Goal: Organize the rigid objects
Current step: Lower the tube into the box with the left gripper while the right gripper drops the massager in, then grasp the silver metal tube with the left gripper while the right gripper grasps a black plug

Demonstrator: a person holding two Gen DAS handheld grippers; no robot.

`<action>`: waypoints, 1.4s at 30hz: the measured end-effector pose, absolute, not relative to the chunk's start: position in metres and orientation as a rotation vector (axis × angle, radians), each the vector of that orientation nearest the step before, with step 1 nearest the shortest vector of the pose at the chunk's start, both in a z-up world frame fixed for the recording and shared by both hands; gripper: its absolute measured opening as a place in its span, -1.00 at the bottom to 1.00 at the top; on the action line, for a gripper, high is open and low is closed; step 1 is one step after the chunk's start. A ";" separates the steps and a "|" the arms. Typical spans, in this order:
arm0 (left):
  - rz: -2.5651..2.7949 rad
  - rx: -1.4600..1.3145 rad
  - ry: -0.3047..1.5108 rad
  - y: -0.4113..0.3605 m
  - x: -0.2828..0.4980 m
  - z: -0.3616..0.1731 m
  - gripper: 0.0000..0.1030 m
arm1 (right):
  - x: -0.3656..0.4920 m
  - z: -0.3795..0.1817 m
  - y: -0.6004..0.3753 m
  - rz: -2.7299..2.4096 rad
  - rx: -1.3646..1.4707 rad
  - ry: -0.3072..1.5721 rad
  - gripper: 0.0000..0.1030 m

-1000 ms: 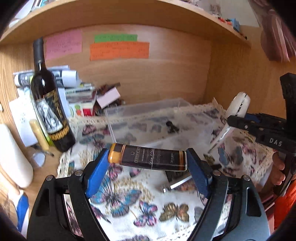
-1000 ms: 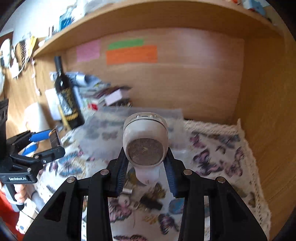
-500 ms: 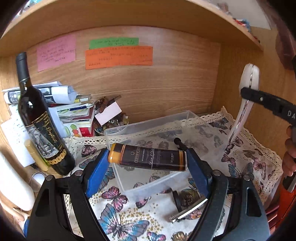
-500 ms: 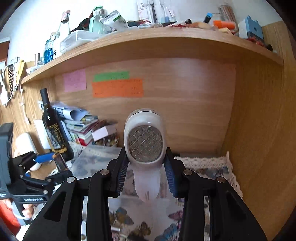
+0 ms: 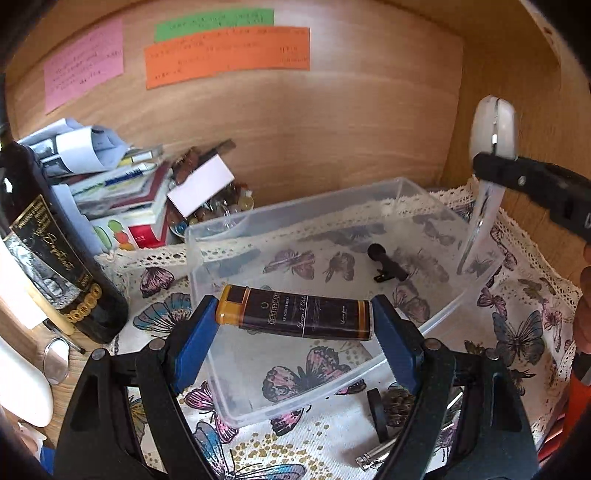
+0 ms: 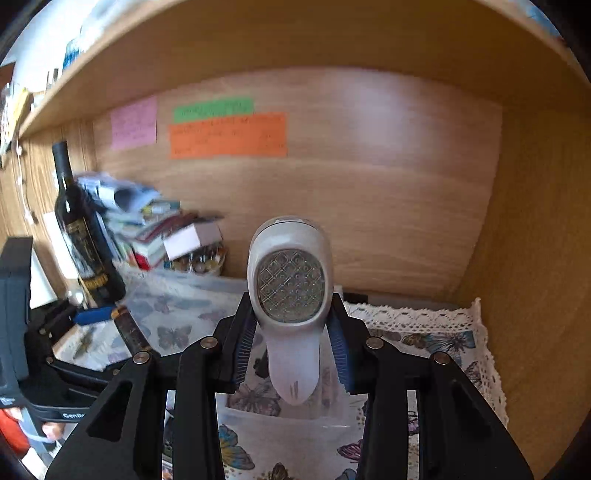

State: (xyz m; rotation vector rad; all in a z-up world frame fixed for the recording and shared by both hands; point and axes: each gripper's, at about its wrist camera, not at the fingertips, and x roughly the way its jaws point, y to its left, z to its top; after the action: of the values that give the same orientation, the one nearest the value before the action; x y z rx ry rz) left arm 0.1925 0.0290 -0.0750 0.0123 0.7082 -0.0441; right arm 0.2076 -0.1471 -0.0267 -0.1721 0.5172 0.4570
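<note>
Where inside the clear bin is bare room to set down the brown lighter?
The clear bin has a bare floor in its near-left half, under the brown lighter. The far-right part holds a small black clip. Beside the wine bottle it is crowded.

I am counting one wine bottle, one clear plastic bin, one dark lighter, one white lint shaver, one small black clip and three coloured notes: pink, green, orange.

The clear bin sits on the tablecloth, with a small clip inside it. Left of the bin stands the wine bottle; behind the bin's left corner lies a paper stack. Before the bin lies a metal piece.
</note>
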 end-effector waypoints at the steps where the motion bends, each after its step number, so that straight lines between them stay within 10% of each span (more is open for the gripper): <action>1: -0.047 0.010 0.714 0.029 0.194 -0.076 0.60 | 0.210 -0.030 -0.145 0.460 -0.184 0.531 -0.32; 20: -0.086 -0.041 0.721 0.032 0.187 -0.070 0.71 | 0.229 -0.076 -0.099 0.553 -0.277 0.718 -0.28; 42: -0.058 -0.056 0.685 0.033 0.124 -0.051 0.91 | 0.142 -0.055 -0.170 0.520 -0.204 0.593 0.34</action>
State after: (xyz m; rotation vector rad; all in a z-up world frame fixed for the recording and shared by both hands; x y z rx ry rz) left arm 0.1240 0.0335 -0.0506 -0.0555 0.6848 -0.0584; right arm 0.1422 -0.1697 -0.0547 -0.2042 0.5926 0.5199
